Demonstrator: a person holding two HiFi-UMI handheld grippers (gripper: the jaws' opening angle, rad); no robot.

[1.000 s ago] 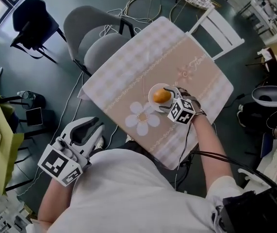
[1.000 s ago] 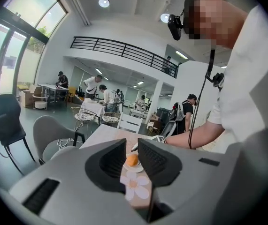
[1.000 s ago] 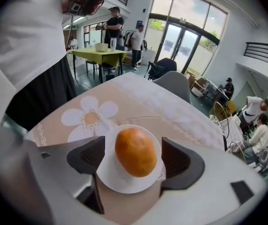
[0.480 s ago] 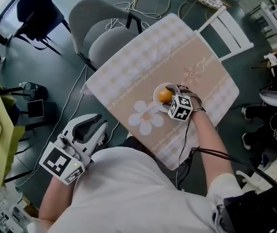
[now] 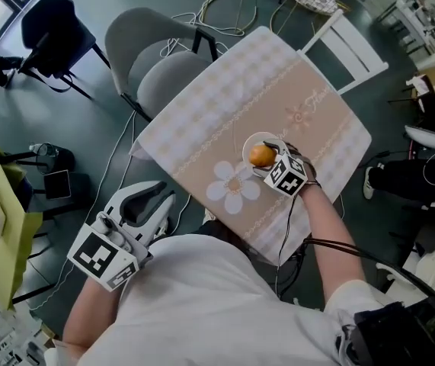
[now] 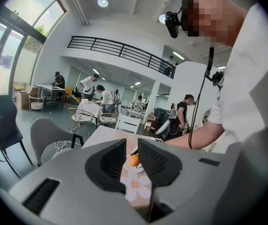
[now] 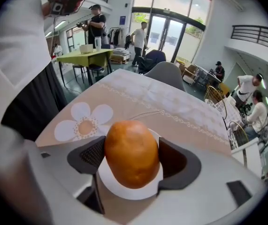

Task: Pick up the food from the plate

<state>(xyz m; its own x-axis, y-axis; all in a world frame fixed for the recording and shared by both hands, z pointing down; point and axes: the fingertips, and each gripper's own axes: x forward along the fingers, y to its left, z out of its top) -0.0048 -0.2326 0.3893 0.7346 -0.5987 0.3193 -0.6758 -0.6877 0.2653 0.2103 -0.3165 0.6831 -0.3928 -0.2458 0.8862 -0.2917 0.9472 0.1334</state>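
Left gripper [image 5: 152, 200]: jaws slightly parted, nothing between; held off worktop [image 5: 225, 105] edge, well apart from food. Right gripper [image 7: 131, 155]: jaws clenched on food [image 7: 132, 139], orange-brown, rounded; white plate [image 7: 124, 188] directly beneath jaws. Judged step: grasp made, lift in hand; contact with plate not determinable. Next move calls for steady vertical raise, firm grip.

The head view looks steeply down on the surface [image 5: 225, 105]. The right gripper view sits close over the plate [image 5: 248, 146], which the left gripper view sees from afar.
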